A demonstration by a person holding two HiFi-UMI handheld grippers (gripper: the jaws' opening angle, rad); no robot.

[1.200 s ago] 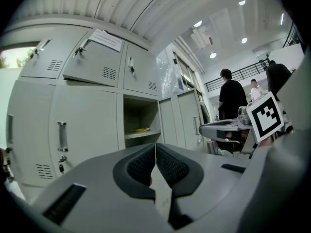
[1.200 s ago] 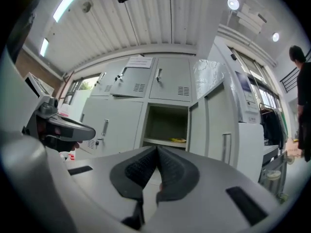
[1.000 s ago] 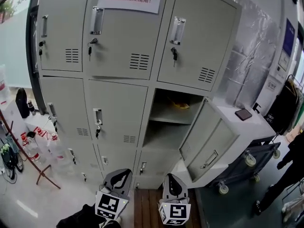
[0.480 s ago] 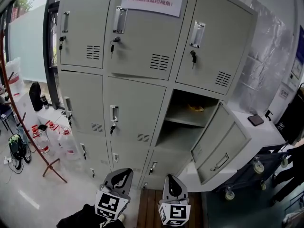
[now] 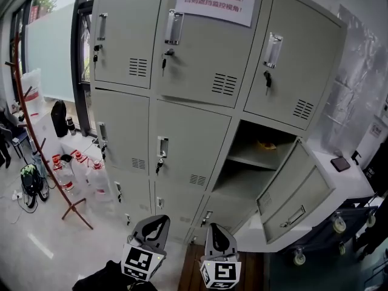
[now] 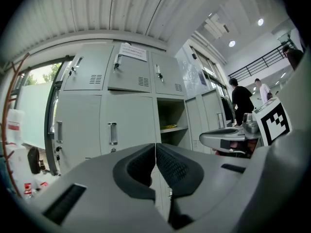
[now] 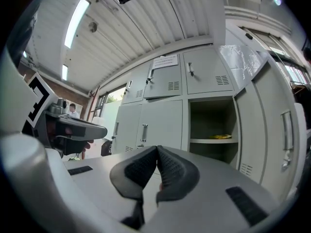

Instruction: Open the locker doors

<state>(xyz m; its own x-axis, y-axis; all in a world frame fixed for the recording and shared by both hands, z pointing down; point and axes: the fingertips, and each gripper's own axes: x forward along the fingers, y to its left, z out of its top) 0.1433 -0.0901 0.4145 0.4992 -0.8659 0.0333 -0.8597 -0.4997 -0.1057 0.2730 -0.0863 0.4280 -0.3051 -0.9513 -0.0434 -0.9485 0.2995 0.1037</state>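
Note:
The grey locker bank (image 5: 182, 102) fills the head view. In its middle row the right-hand door (image 5: 295, 193) hangs open, showing a shelf with a small yellow thing (image 5: 265, 144) on it. The door beside it is closed, with a handle (image 5: 162, 147) and a key under it. My left gripper (image 5: 151, 226) and right gripper (image 5: 216, 235) sit low in the picture, well short of the lockers. Both are shut and empty. The left gripper (image 6: 155, 152) faces that closed door's handle (image 6: 112, 133). The right gripper (image 7: 157, 159) faces the open compartment (image 7: 211, 125).
A red coat stand (image 5: 42, 156) and water bottles (image 5: 97, 177) are on the floor at the left. A white counter (image 5: 357, 183) with a dark flat object (image 5: 340, 163) on it stands right of the open door. People (image 6: 241, 101) stand far off.
The lockers have slid rightward in the head view and more of the floor at the left shows. Both grippers keep their spot at the bottom edge and stay shut.

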